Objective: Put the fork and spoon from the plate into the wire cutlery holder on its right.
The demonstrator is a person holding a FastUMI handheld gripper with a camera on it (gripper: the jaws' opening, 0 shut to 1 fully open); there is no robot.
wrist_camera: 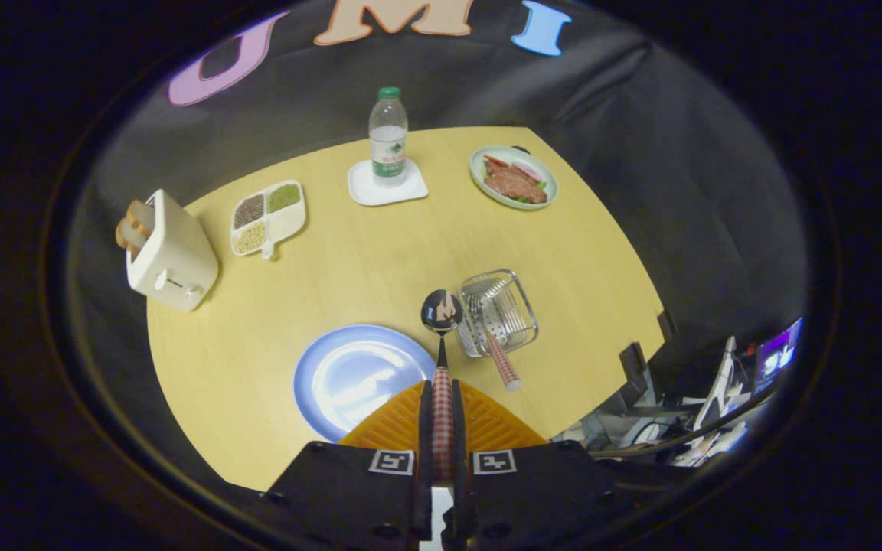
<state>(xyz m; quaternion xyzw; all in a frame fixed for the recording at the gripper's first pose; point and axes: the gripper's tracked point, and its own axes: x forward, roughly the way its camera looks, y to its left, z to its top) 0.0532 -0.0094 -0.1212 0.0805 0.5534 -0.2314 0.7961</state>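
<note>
My gripper [442, 405] is shut on the spoon [442, 314], clamping its red checked handle between both fingers. The spoon's shiny bowl sticks out ahead of the fingertips, high above the table, between the plate and the wire cutlery holder [499, 312]. The blue plate [357, 375] lies bare just left of the fingers. The fork [498, 348] stands tilted in the wire holder, its red checked handle poking out toward me.
On the round yellow table [380, 268] stand a white toaster [169, 256] with bread at the far left, a divided dish of grains [267, 216], a water bottle [388, 138] on a white coaster, and a green plate of food [514, 177]. Cables and gear lie off the right edge.
</note>
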